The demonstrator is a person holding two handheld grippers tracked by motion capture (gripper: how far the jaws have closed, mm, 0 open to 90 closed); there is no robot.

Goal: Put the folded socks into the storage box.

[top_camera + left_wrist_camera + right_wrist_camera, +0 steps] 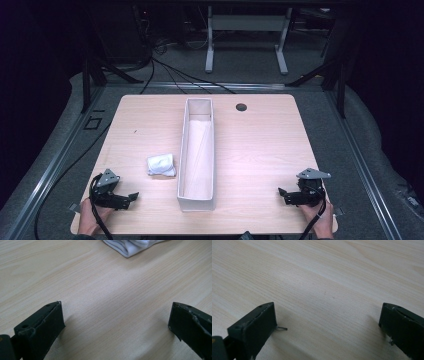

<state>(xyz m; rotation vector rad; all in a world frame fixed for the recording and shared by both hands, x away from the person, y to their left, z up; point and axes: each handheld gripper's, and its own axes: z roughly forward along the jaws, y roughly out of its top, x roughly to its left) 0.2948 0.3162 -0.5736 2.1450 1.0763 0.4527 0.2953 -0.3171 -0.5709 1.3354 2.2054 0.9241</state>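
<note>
Fingers (42, 325) on my left gripper (121, 198) are standing spread wide with nothing between them, resting low at the table's (260, 150) near left corner. I am looking at the folded white cloth (161, 165), which is lying just ahead of those jaws and just beside the long white bin (197, 197), on its left. My right gripper (295, 196) is sitting well apart at the near right corner, its jaws equally spread over bare wood. I am judging the risk like this: if I come in too flat, one jaw could push the cloth along and unfold it, or shove it against the bin wall and tip the light bin.
</note>
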